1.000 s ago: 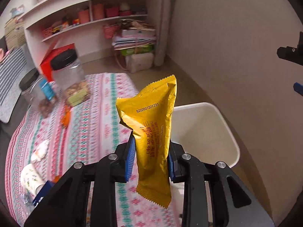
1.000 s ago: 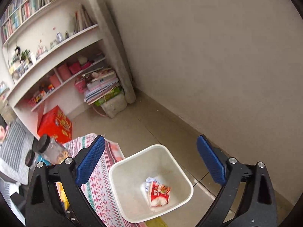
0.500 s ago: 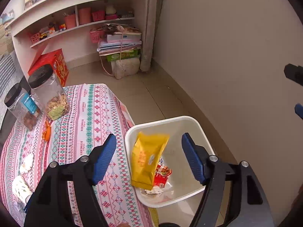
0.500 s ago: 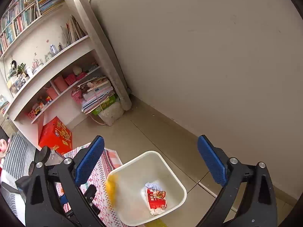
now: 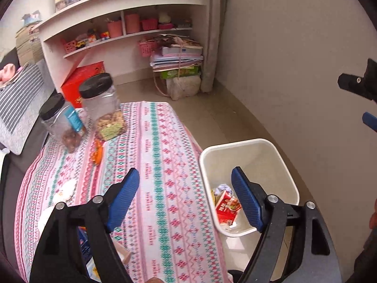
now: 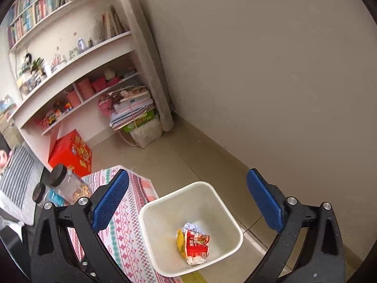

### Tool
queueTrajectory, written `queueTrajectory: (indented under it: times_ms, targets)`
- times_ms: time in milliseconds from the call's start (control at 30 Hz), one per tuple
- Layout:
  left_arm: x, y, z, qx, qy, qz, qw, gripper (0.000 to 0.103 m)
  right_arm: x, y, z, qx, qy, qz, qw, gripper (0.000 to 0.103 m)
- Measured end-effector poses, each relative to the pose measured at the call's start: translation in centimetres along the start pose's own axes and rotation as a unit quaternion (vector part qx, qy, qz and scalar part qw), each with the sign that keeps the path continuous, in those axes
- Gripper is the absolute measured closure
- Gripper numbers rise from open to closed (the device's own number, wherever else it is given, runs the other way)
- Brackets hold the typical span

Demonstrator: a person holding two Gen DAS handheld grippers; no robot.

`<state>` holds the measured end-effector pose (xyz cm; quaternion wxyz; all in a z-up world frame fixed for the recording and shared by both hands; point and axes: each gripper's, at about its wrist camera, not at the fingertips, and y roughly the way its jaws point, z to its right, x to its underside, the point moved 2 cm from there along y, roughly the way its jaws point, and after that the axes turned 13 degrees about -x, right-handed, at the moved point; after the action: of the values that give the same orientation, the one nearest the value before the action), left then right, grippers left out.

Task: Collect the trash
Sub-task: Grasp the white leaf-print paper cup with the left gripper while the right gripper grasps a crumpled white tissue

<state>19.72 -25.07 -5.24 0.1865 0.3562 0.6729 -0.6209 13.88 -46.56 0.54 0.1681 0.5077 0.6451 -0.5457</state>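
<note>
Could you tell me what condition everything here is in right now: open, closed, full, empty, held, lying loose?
Left tool: open, holding nothing.
Right tool: open, holding nothing.
White bin: upright beside the table, no lid, mostly empty.
Red packet: lying at the bin's bottom.
Yellow wrapper: in the bin, beside the red packet.
Tall jar: upright, black lid on, partly filled.
Shorter jar: upright, lid on.
</note>
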Motion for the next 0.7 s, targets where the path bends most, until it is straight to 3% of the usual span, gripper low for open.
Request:
queueTrajectory:
  times_ms: [333,700]
  targets:
    - [2.4,1.2,-6.8,-0.059,-0.037,-0.033,0.9970,0.017,3.0,2.4,-7.4,-0.022,-0.079,-0.040,0.996,0.007]
    - [7.2,4.8,-16.9,-0.129,-0.089,-0.120,0.9803,0.017,7.1,5.2,-16.3,-0.058,-0.153,-0.084,0.983,0.007]
